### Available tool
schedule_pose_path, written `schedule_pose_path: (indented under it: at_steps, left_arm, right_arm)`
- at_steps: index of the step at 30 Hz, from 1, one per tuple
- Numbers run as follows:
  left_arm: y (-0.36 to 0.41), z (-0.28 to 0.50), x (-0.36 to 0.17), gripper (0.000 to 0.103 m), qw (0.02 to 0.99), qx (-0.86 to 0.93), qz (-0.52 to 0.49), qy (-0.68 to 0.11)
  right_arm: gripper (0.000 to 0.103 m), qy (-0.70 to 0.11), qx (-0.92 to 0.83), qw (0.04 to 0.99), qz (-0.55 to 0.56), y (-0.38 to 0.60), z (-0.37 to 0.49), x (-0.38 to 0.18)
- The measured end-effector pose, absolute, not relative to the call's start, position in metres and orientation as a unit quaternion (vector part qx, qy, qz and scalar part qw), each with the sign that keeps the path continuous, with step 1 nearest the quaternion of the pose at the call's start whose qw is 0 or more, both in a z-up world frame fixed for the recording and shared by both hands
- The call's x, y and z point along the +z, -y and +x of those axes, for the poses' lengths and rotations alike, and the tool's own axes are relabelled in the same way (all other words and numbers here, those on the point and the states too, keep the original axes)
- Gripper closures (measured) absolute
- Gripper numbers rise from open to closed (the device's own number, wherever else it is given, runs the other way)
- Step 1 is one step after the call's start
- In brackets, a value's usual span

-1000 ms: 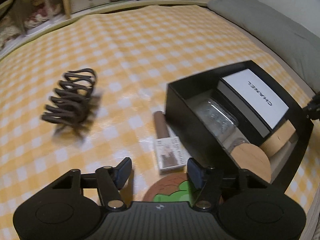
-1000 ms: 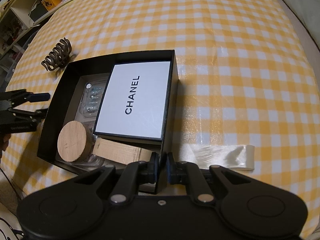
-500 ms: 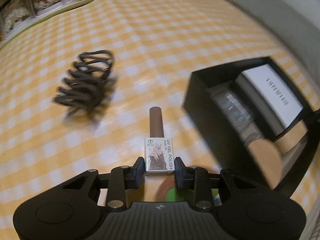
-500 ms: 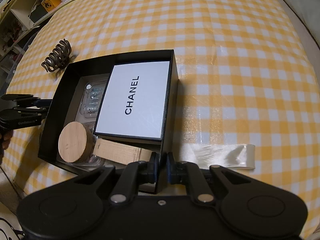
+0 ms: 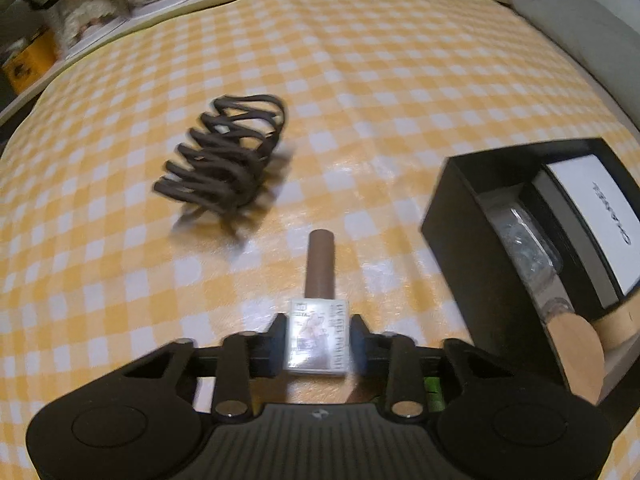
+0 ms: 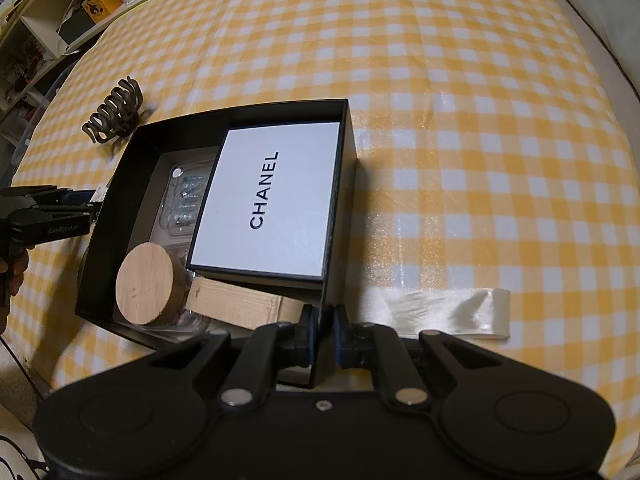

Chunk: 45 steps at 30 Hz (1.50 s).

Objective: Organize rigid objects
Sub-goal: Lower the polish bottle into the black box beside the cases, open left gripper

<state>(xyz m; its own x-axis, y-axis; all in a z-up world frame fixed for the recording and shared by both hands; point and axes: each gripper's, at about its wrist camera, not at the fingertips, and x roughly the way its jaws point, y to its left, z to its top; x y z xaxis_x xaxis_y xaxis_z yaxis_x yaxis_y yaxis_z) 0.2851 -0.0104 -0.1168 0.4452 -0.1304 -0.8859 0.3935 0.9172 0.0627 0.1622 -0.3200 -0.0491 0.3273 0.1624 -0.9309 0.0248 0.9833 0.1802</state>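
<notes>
Closest in, the left gripper (image 5: 319, 334) pinches the gel polish bottle (image 5: 318, 312) by its labelled body, cap pointing away, just beside the black box (image 6: 338, 216); the right gripper (image 6: 324, 334) is clamped on the box's near wall. Inside already sit a wooden-lidded jar (image 6: 145, 283), a clear case (image 6: 185, 200) and a white Chanel box (image 6: 272, 200). Farther out the hair claw (image 5: 226, 160) lies loose on the checked tablecloth (image 5: 400, 92), so I'd say over halfway

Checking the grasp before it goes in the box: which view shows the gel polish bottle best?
The left wrist view: the gel polish bottle sits centred between the left gripper's fingers. In the right wrist view the black box hides it.
</notes>
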Motion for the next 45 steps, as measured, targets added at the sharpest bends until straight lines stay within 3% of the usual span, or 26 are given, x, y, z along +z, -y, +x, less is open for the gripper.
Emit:
schedule_pose_path:
  at_steps: [9, 18, 37, 45]
  left_arm:
    - [0.008, 0.274, -0.074, 0.071, 0.883, -0.114, 0.04, -0.454]
    - [0.058, 0.238, -0.034, 0.071, 0.891, -0.21, 0.053, -0.399]
    - [0.1, 0.236, -0.082, 0.07, 0.859, -0.241, 0.123, -0.435]
    - [0.101, 0.235, -0.081, 0.063, 0.853, -0.245, 0.128, -0.443]
  right_arm:
    - [0.093, -0.578, 0.043, 0.811, 0.081, 0.321, 0.163, -0.049]
    - [0.093, -0.578, 0.042, 0.811, 0.081, 0.321, 0.163, -0.049]
    - [0.093, -0.578, 0.043, 0.811, 0.081, 0.32, 0.163, -0.049]
    - [0.093, -0.579, 0.041, 0.811, 0.08, 0.319, 0.163, -0.05]
